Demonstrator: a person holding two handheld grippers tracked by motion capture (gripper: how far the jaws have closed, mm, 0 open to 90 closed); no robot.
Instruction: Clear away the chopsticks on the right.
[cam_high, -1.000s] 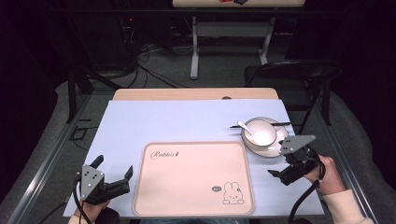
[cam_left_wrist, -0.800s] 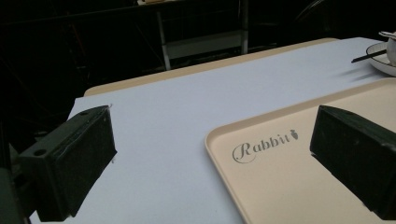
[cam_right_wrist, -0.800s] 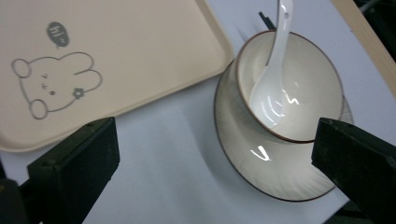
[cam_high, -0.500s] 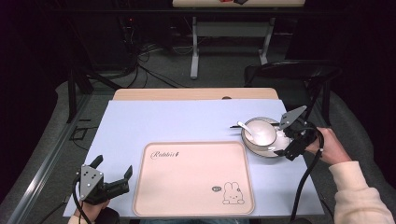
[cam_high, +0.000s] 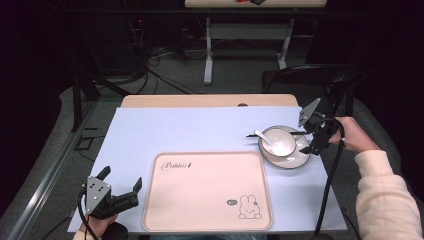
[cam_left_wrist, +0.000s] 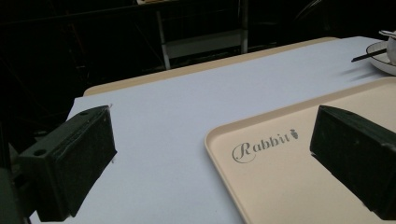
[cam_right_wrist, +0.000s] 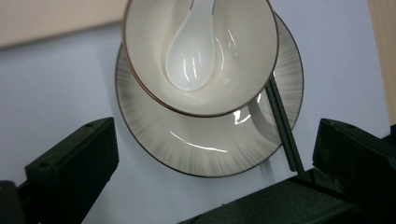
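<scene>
From above, the right tongs (cam_high: 312, 141) hang wide apart beside the bowl (cam_high: 276, 141) on its plate (cam_high: 286, 160), gripping nothing. The tray (cam_high: 205, 192) is bare, so moving looks not yet begun.

The left tongs (cam_left_wrist: 210, 163) gape over the blue counter (cam_left_wrist: 154, 116).

The right view finds a spoon (cam_right_wrist: 190, 60) in the bowl. The room is dark.

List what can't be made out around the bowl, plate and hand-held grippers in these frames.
- Spoon handle: cut off by the top edge, right gripper view.
- Chopsticks lower end: hidden behind the right hand-held gripper.
- Plate and bowl: cut off by the right edge, left gripper view.
- Tray rabbit's small label: too small, high view.
</scene>
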